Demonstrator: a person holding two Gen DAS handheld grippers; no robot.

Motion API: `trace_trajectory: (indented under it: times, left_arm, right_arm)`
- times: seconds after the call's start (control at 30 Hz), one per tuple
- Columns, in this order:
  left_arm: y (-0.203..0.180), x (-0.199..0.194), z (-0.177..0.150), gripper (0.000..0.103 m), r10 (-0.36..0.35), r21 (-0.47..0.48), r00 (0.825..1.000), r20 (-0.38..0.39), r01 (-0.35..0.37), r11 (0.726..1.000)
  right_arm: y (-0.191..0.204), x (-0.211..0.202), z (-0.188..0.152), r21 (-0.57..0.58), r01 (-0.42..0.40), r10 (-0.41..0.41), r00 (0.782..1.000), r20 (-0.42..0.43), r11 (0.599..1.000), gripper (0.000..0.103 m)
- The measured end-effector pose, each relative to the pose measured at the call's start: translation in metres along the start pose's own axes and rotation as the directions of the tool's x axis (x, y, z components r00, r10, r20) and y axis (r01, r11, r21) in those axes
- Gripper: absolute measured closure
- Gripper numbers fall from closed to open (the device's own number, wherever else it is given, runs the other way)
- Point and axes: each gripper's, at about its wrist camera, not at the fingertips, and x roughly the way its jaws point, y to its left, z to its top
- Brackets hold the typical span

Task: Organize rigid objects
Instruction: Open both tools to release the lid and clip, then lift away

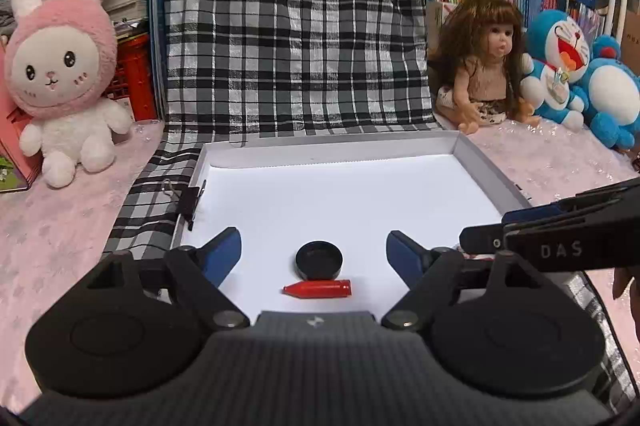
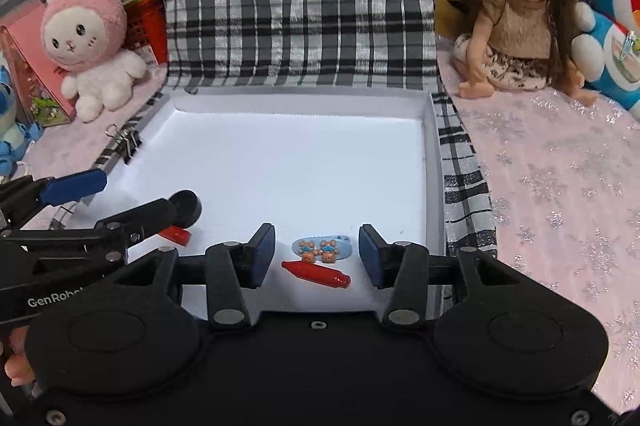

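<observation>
A pink-hooded rabbit plush (image 1: 60, 74) is seen at the left of the frame, a long-haired doll (image 1: 486, 66) and blue cat plushes (image 1: 560, 66) at the right, checked cloth (image 1: 296, 38) draped between them.

Scene evenly, brightly lit. White tray (image 1: 360, 194) floor overexposed, glare strongest along far wall. Soft shadows cast beneath small items. Strong fisheye bending seen at edges; corners vignetted black. Focus sharp throughout.

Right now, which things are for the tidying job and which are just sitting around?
For the job: white tray, black cap, two red pieces, bear hair clip.

Just sitting around: bunny plush, doll, blue cat plush, checked cloth.
</observation>
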Motion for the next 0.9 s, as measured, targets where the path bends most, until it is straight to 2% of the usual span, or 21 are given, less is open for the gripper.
trace_trajectory:
  times: [0.27, 0.5, 0.9]
  left_arm:
    - [0.002, -0.031, -0.013, 0.007, -0.038, -0.017, 0.998, 0.053, 0.039, 0.999]
    - [-0.007, -0.055, -0.033, 0.0, -0.051, 0.03, 0.994, 0.093, 0.048, 0.998]
    - [-0.017, -0.08, -0.071, 0.0, -0.051, 0.045, 0.992, 0.112, 0.047, 0.998]
  right_arm:
    - [0.001, -0.036, -0.02, -0.026, -0.031, 0.034, 0.992, 0.125, 0.999, 0.045]
    - [0.003, -0.063, -0.047, -0.057, -0.045, 0.056, 0.975, 0.215, 0.997, 0.039]
    - [0.011, -0.085, -0.097, -0.138, -0.01, 0.048, 0.959, 0.28, 0.99, 0.032]
